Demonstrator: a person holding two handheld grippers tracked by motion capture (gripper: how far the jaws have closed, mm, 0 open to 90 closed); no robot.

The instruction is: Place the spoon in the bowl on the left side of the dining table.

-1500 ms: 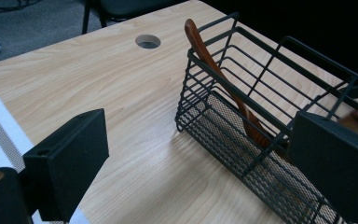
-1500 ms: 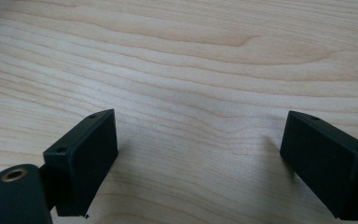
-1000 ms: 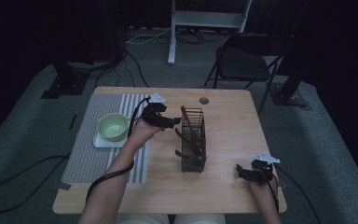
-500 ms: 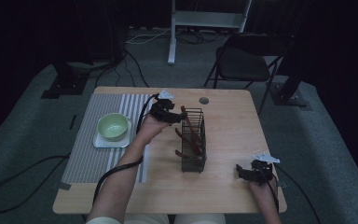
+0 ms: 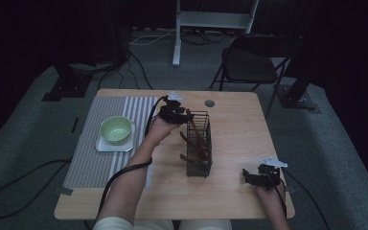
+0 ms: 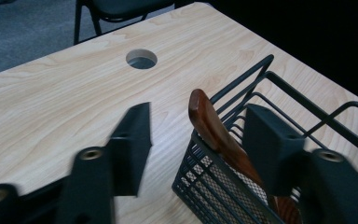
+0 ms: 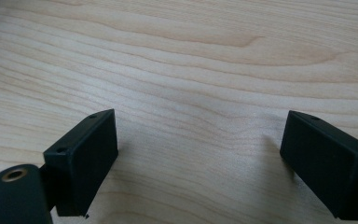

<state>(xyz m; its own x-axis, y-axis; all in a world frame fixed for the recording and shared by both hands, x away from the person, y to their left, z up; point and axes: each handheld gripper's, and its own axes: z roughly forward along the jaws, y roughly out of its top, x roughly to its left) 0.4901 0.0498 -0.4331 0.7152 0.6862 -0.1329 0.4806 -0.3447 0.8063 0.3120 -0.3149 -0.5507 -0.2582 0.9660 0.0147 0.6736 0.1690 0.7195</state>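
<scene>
We see a pale green bowl (image 5: 115, 129) on a white plate (image 5: 106, 145), set on a striped mat (image 5: 96, 158) at the left of a light wooden table (image 5: 235, 191); beyond it stands a dark folding chair (image 5: 249, 67) on grey carpet (image 5: 24, 143).

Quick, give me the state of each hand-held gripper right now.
Left hand-held gripper: open but just been closing, its jaws either side of a wooden handle at the wire basket corner, not yet pressing it.
Right hand-held gripper: open, empty, over bare table.
</scene>
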